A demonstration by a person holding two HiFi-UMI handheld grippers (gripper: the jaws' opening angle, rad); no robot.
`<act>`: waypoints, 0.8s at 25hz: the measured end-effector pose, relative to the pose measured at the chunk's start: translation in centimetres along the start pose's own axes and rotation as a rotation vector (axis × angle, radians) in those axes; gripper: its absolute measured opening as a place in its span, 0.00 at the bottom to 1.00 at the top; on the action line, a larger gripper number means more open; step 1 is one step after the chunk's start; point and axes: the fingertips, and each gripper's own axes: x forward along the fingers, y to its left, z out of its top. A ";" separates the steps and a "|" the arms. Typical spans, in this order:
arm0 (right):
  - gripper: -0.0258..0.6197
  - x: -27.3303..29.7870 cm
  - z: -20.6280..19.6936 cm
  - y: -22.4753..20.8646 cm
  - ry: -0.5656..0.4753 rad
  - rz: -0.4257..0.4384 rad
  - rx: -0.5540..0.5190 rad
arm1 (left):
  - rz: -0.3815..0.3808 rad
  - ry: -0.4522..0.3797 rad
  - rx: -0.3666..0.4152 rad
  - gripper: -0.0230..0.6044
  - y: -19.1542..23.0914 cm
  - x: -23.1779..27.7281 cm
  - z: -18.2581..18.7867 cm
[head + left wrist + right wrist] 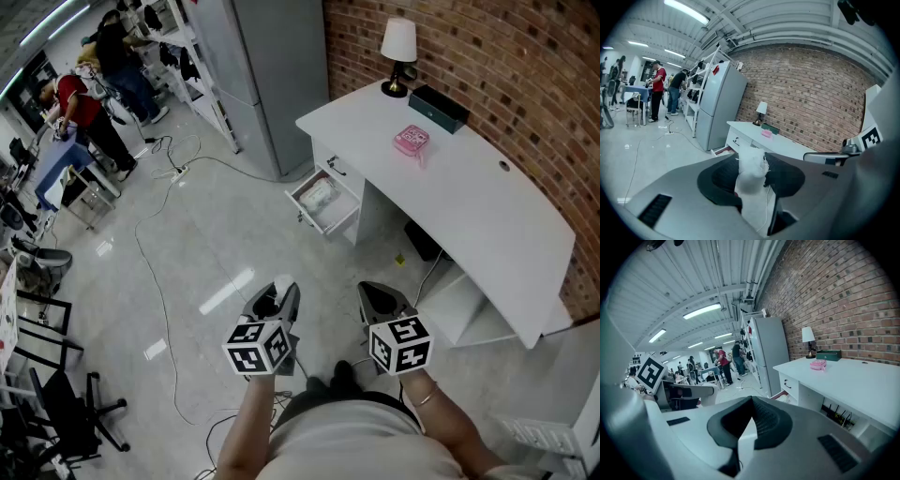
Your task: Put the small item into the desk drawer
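Head overhead, 2 gripper views facing desk [487, 206]

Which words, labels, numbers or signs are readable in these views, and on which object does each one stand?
No text is readable in any view.
On the left claw and the right claw: square black-and-white marker patterns only, no letters.
On the pink flat packet on the white desk: any print is too small.
On the tall grey refrigerator: red stickers, too blurred.
On the white crumpled packet held in the left claw: no print shows.
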 end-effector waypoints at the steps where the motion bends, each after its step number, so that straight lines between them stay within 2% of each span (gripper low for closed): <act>1: 0.04 0.0 0.1 -0.5 -0.003 0.000 0.002 | 0.003 -0.006 0.002 0.32 -0.2 0.4 0.2; 13: 0.05 -0.6 1.7 -4.3 -0.047 0.011 0.065 | 0.042 -0.073 0.065 0.32 -1.5 2.5 3.5; 20: 0.05 1.3 2.6 -5.7 -0.047 0.011 0.086 | 0.042 -0.060 0.067 0.32 -1.2 4.5 4.6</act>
